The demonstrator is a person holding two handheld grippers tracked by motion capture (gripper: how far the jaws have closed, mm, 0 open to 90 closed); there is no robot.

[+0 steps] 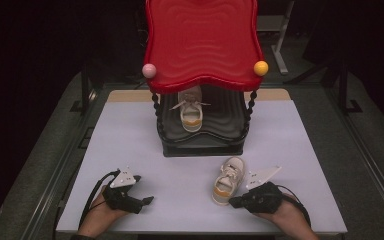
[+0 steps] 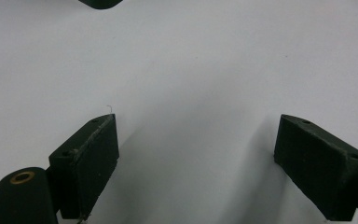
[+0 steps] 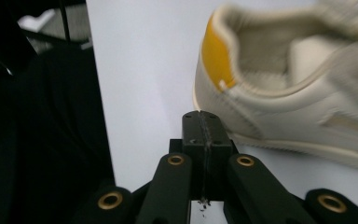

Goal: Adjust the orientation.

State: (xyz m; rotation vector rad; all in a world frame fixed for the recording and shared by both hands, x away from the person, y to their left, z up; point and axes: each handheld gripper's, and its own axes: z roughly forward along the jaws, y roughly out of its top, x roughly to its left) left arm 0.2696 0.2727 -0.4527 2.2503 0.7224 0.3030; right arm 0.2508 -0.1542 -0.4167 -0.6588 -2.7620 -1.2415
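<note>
Done: one shoe (image 1: 191, 114) sits on the rack's lower shelf (image 1: 230, 131).
Left: second shoe (image 1: 227, 180) lies near the table's (image 1: 130, 145) front edge.
Right gripper (image 1: 236, 201): clenched empty, beside its heel.
Left gripper (image 1: 147, 200): released, idle.

Shoe (image 1: 227, 181) before rack (image 1: 202, 145), on table (image 1: 300, 150)

We see a dim lab or studio: a plain white surface (image 1: 130, 150) on a metal-framed bench, dark curtains around, grey floor, and a red-topped prop shelf (image 1: 201, 45) at the far edge.
</note>
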